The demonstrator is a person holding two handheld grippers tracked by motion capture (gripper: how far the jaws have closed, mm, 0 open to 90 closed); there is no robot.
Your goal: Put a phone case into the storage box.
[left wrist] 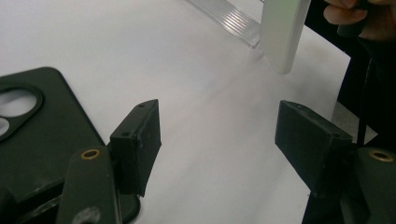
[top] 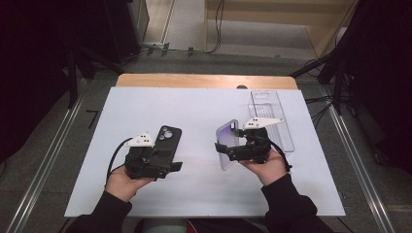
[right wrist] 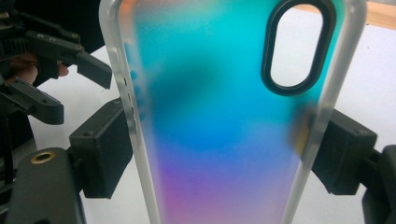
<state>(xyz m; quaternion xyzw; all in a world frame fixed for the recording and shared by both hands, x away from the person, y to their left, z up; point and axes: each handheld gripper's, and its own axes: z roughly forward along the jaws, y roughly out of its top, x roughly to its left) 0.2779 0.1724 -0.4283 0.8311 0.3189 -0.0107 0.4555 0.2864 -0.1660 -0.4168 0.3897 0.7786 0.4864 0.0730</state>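
Right gripper fingers clamp iridescent phone case by its edges; left gripper fingers wide, empty, beside black phone case, possibly touching it, on tabletop.

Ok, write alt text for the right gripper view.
A translucent phone case, shading from teal to purple with a black-rimmed oval camera cutout, stands upright, clamped at its side edges by the right tool. Behind it lies a white table; at the upper left, the left tool with jaws apart.
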